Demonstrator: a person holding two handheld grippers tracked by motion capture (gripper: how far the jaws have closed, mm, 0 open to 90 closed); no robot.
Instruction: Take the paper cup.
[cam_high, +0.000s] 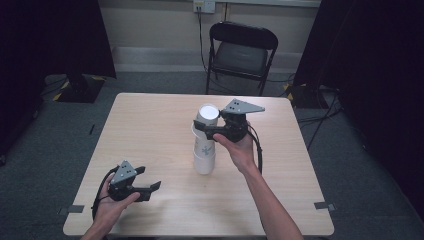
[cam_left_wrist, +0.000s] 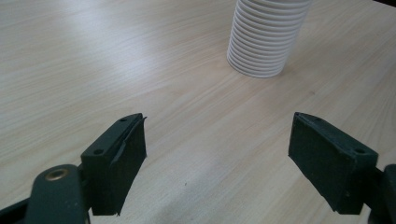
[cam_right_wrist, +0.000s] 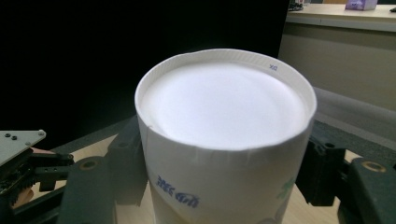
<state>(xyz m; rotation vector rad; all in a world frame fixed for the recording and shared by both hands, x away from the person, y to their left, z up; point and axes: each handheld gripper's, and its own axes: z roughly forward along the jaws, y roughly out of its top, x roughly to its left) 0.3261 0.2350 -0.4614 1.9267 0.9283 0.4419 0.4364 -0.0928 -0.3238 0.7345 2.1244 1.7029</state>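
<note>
**High view: a top cup pinched over the stack, the other gripper wide open**

High view showed a big wooden table (cam_high: 150, 130) on a grey floor. Behind the table stood a black folding chair (cam_high: 241, 52) near the wall. Dark curtains hung on both sides of the room.

Near the middle of the table stood a stack of white paper cups (cam_high: 204, 157), all upside down, with its wide end on the wood. In the left gripper view the stack (cam_left_wrist: 265, 39) showed many thin rims, one above the other, and it stood well away from the jaws.

The top cup (cam_high: 206, 116) sat tilted at the top of the stack, with its flat white bottom facing up. The right gripper (cam_high: 206, 129) had its two black jaws pressed on the sides of this cup, one on each side, so it was holding the cup. In the right gripper view the top cup (cam_right_wrist: 224, 135) was very close, with blue marks on its side. The person's right hand held this gripper from the near side.

The left gripper (cam_high: 147, 185) rested low over the near left part of the table, in the person's left hand. Its jaws stood wide apart with nothing between them, just bare wood.
</note>
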